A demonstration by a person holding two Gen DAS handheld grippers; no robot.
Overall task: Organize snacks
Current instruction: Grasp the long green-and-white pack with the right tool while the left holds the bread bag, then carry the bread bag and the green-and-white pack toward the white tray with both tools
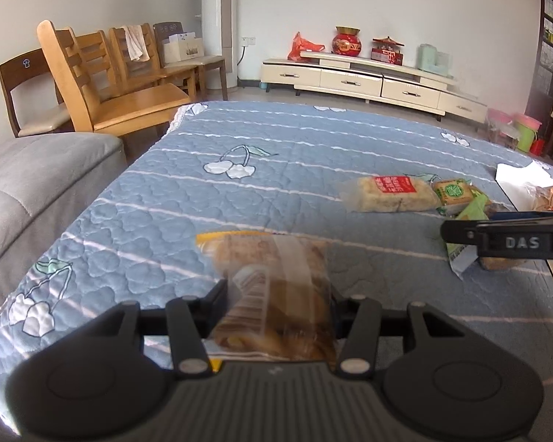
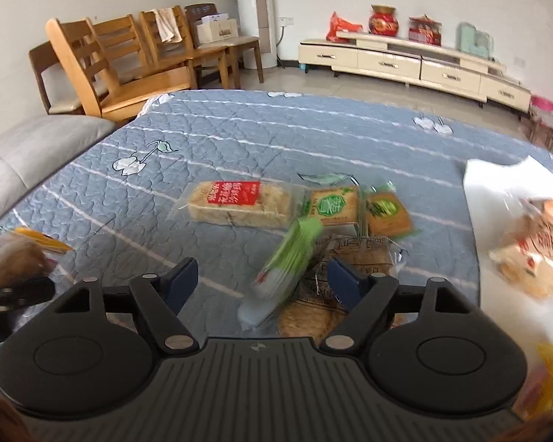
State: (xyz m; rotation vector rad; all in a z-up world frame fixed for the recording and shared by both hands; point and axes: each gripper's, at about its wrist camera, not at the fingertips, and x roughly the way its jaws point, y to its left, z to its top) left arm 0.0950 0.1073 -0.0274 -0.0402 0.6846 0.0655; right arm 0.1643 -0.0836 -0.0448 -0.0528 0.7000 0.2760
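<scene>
My left gripper is shut on a clear-wrapped brown pastry packet with a yellow end, held just above the blue quilt. It shows at the left edge of the right wrist view. My right gripper is open over a green-and-white snack packet that leans on a clear-wrapped biscuit packet; the packet lies between the jaws without being pinched. Beyond lie a rice-crisp bar with a red label and two small green-label cake packets. The right gripper appears in the left wrist view.
A blue quilted cover with cherry prints spreads over the surface. A white plastic bag with more snacks lies at the right. A grey sofa is at the left, wooden chairs behind it, a cream TV cabinet at the far wall.
</scene>
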